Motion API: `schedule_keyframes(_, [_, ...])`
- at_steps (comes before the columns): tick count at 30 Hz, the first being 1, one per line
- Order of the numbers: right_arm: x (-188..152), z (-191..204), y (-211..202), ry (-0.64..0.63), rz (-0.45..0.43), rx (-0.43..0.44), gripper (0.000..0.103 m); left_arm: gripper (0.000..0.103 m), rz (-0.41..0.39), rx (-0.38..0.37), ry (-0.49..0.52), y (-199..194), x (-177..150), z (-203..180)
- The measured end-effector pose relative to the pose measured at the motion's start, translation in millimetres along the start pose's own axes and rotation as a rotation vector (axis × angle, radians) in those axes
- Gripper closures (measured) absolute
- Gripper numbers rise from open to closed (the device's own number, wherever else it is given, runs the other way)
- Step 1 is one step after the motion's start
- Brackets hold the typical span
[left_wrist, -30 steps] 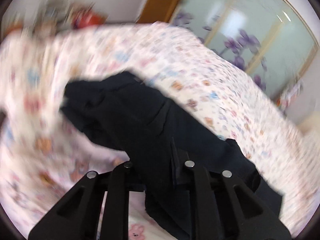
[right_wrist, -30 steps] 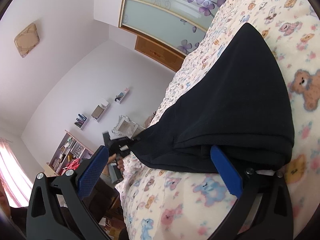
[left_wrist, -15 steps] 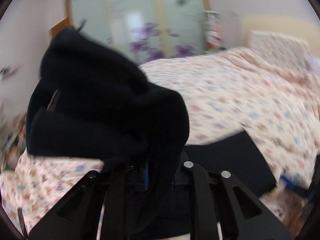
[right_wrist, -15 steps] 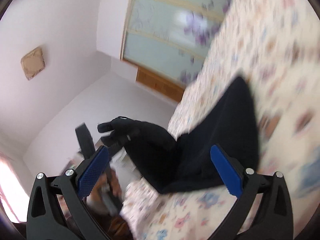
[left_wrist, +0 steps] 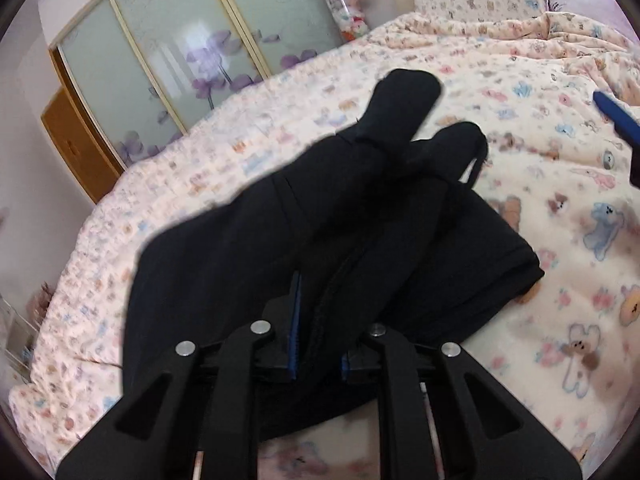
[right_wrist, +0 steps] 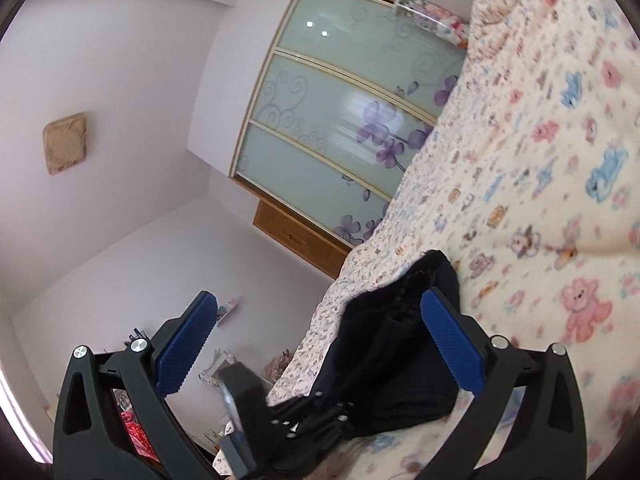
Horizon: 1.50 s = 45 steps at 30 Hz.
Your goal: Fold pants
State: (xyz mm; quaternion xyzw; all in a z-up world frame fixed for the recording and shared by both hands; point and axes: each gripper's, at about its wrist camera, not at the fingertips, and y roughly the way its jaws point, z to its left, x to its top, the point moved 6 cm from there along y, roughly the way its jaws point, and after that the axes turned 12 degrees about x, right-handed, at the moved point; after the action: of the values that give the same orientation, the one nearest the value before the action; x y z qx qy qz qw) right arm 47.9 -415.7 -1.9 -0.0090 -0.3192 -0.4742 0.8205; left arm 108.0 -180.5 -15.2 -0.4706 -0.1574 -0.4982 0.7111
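Observation:
Black pants [left_wrist: 400,240] lie on a bed with a teddy-bear print cover [left_wrist: 560,200]. My left gripper [left_wrist: 316,344] is shut on a bunched part of the pants and holds it over the folded lower layer [left_wrist: 480,272]. My right gripper [right_wrist: 320,344] is open and empty, tilted, hovering above the bed. The pants [right_wrist: 400,344] and the left gripper's black body [right_wrist: 248,408] show between its blue pads [right_wrist: 452,344]. A blue pad of the right gripper [left_wrist: 616,116] shows at the right edge of the left wrist view.
A wardrobe with frosted glass doors and purple flowers [left_wrist: 192,52] stands beyond the bed. A pillow and a crumpled quilt [left_wrist: 520,12] lie at the head of the bed. Shelves and clutter [right_wrist: 132,420] are off the bed's side.
My left gripper has swung the held pants over from the far side and lowered them onto the folded layer. My right gripper has lifted away from the pants and tilted.

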Motion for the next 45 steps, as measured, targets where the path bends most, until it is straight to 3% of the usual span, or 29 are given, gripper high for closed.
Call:
schedule_keyframes(6, [-4.2, -4.6, 4.7, -0.004, 0.023, -0.025, 0.001, 0.090, -0.083, 0.018, 0.044, -12.0, -8.5, -8.7])
schedule_keyframes(12, [-7.3, -12.6, 9.1, 0.004, 0.049, -0.051, 0.001, 0.090, -0.141, -0.019, -0.061, -22.4, -8.0, 5.9])
schedule_keyframes(18, [-25.6, -29.3, 30.6, 0.078, 0.198, -0.129, 0.001, 0.084, -0.095, 0.017, 0.107, -12.5, -26.1, -20.8])
schedule_keyframes(19, [-28.4, -31.4, 36.0, 0.100, 0.229, -0.138, 0.001, 0.073, -0.097, 0.030, 0.124, -13.9, -26.6, -22.6])
schedule_keyframes(20, [-30.2, -32.7, 39.8, 0.117, 0.249, -0.147, 0.001, 0.052, -0.103, 0.026, 0.133, -17.1, -27.6, -23.3])
schedule_keyframes(22, [-33.2, -33.7, 48.6, 0.162, 0.293, -0.158, 0.001, 0.022, -0.140, 0.013, 0.128, -29.3, -31.2, -17.5])
schedule_keyframes(24, [-33.1, -30.1, 51.5, 0.147, 0.308, -0.183, 0.001, 0.016, -0.176, -0.022, 0.093, -47.4, -34.9, -11.7])
schedule_keyframes(27, [-31.5, -30.4, 56.2, 0.095, 0.334, -0.299, 0.005, 0.006, -0.227, -0.051, -0.053, -72.9, -40.2, 15.2])
schedule_keyframes(29, [-32.7, -35.0, 64.3, 0.107, 0.371, -0.364, 0.013, 0.002, -0.246, -0.049, -0.225, -80.6, -46.0, 46.6])
schedule_keyframes(32, [-37.2, -41.0, 77.9, 0.144, 0.422, -0.415, 0.013, 0.002, -0.235, 0.005, -0.525, -75.0, -68.6, 102.3])
schedule_keyframes(36, [-44.0, -38.6, 94.8, 0.082, 0.483, -0.504, 0.013, 0.002, -0.232, 0.000, -0.783, -67.5, -98.2, 149.8])
schedule_keyframes(39, [-51.9, -42.2, 106.2, 0.063, 0.510, -0.569, 0.019, 0.002, -0.246, 0.023, -0.846, -68.6, -107.7, 169.5])
schedule_keyframes(40, [-54.4, -43.3, 109.6, 0.046, 0.515, -0.586, 0.034, 0.002, -0.246, 0.020, -0.849, -68.3, -109.3, 170.7])
schedule_keyframes(41, [-57.7, -46.0, 112.2, 0.024, 0.519, -0.616, 0.056, 0.002, -0.242, 0.016, -0.853, -67.1, -110.9, 171.5])
schedule_keyframes(45, [-59.7, -39.2, 112.1, -0.001, 0.496, -0.611, 0.068, 0.002, -0.215, -0.002, -0.866, -61.7, -115.8, 173.0])
